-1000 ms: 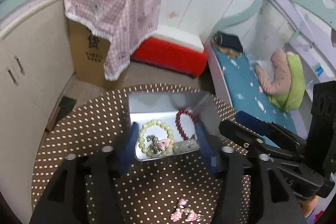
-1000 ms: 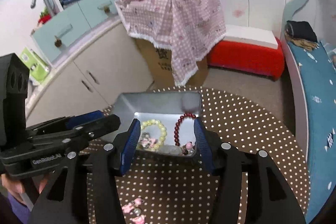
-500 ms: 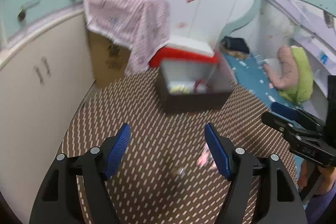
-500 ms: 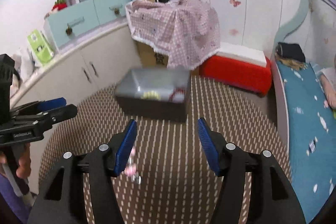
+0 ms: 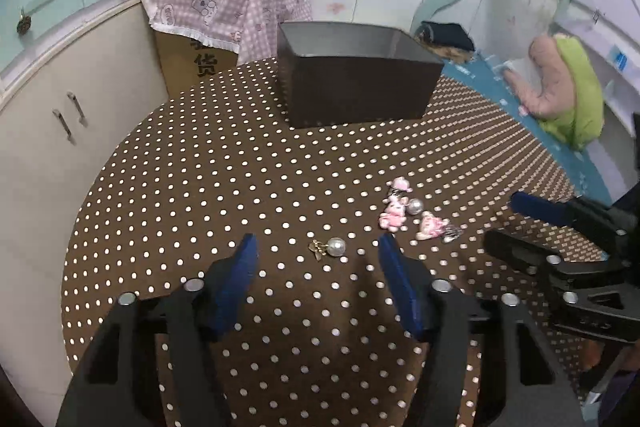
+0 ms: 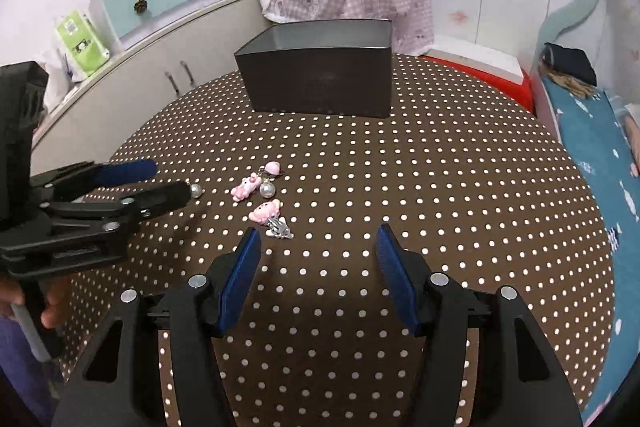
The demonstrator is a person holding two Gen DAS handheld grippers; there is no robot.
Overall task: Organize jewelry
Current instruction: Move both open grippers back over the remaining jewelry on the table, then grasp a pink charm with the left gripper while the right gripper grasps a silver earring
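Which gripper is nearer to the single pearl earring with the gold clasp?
Left. The pearl earring lies just ahead of the open left gripper, between its fingertips. The right gripper is further off, beyond the pink charms.

Dotted table (image 5: 200,187): dark box (image 5: 356,91), pink charms (image 5: 404,213), pearl earring (image 5: 332,247).

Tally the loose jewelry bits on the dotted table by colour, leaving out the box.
Pink charms: 3
Pearl beads: 2
Silver metal piece: 1
Gold fitting, touching one pearl: 1
Total: 7 parts. Some may be linked into single pieces; I cannot tell which.
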